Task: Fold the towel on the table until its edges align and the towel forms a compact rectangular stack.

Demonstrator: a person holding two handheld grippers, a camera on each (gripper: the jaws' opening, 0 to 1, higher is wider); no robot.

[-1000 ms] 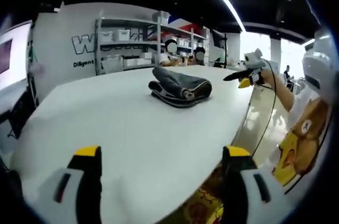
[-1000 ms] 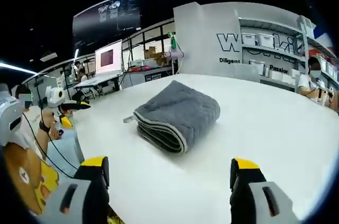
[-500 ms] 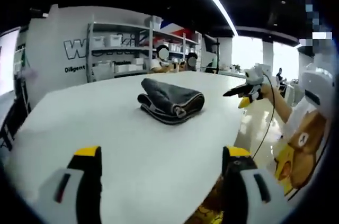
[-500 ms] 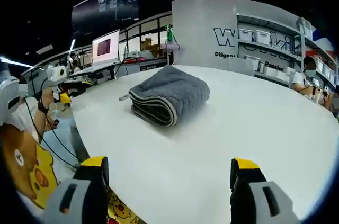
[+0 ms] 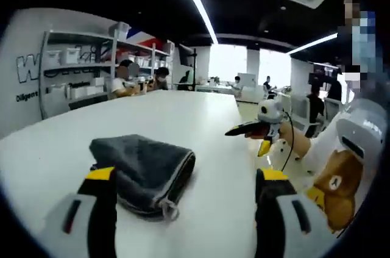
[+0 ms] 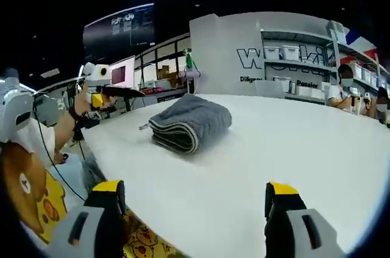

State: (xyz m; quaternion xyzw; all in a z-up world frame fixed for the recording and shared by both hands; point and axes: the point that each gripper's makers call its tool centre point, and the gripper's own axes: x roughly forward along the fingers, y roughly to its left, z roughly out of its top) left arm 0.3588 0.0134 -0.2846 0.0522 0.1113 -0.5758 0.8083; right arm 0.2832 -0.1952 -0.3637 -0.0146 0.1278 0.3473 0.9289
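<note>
Left gripper (image 5: pixel 186 209) hangs with jaws spread wide, gripping nothing; right gripper (image 6: pixel 195 221) likewise gapes, empty, each raised in one of the person's hands

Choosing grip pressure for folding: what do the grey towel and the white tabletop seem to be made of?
The folded grey towel looks like soft, matte fleece or microfibre with a pale stitched edge. The white tabletop seems smooth, hard laminate with a faint sheen, though that is uncertain.

Grey towel (image 6: pixel 190 125) with pale edging, white table (image 6: pixel 292 160), yellow-tipped claws.
</note>
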